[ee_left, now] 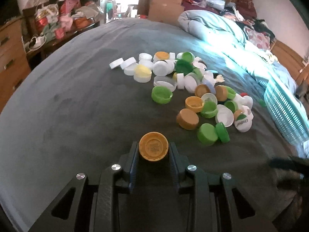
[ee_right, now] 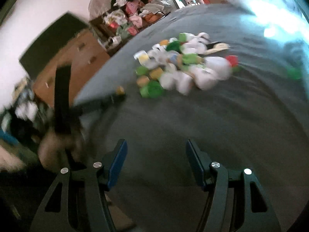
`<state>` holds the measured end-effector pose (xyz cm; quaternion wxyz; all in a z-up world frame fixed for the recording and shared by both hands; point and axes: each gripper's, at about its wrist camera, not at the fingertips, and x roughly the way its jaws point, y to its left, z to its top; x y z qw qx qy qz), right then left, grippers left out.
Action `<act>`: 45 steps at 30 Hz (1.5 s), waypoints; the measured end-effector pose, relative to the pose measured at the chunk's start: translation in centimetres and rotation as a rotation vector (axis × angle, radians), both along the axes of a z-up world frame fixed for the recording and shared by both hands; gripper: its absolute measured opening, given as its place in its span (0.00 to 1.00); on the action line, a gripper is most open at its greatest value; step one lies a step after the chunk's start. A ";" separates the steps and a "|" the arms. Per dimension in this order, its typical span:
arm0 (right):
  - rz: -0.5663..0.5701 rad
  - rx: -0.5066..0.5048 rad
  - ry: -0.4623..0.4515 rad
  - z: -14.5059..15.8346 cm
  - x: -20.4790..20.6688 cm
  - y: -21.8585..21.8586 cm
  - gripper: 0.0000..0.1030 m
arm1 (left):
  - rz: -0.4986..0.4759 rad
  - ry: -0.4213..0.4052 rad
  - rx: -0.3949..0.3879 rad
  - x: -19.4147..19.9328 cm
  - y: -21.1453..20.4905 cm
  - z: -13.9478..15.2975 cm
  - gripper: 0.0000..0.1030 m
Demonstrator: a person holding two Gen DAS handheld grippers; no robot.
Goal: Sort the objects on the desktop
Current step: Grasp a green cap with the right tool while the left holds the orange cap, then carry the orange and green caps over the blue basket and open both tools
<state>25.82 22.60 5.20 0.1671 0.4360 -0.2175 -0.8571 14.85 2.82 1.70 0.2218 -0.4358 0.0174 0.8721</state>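
While most caps still lie mixed in one pile (ee_left: pixel 193 89) on the grey bed cover (ee_left: pixel 77 106), I judge the sorting is only at its beginning. My left gripper (ee_left: pixel 153 150) is clenched on one orange cap (ee_left: pixel 153 146), its open side facing up, at the near edge of the pile and just above the cover. My right gripper (ee_right: pixel 156 162) is released, with nothing between the blue pads (ee_right: pixel 117 162); its view is blurred. White, green, orange and yellow caps are all together, with one red cap (ee_right: pixel 231 60) on the far right side of the pile. I see no separate sorted groups yet. A pale blue basket (ee_left: pixel 283 112) lies to the right; maybe it is for the caps, I cannot tell.
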 end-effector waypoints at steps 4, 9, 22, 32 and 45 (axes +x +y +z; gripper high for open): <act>-0.003 -0.038 -0.019 -0.4 -4.8 -1.8 0.56 | -0.002 0.002 0.015 -0.2 -0.3 -0.1 0.31; -0.037 0.011 -0.034 -1.2 -7.7 -3.2 0.56 | -0.003 -0.005 0.041 -0.3 -0.7 -0.2 0.31; -0.051 0.076 -0.012 -1.1 -6.4 -2.7 0.25 | 0.000 0.000 0.026 -0.3 -0.6 -0.1 0.31; -0.079 0.213 0.140 5.2 -0.4 0.4 0.25 | -0.044 0.082 -0.025 1.4 3.3 4.6 0.31; -0.332 0.305 0.265 12.3 6.6 13.8 0.25 | -0.275 0.277 -0.102 5.7 17.1 13.3 0.31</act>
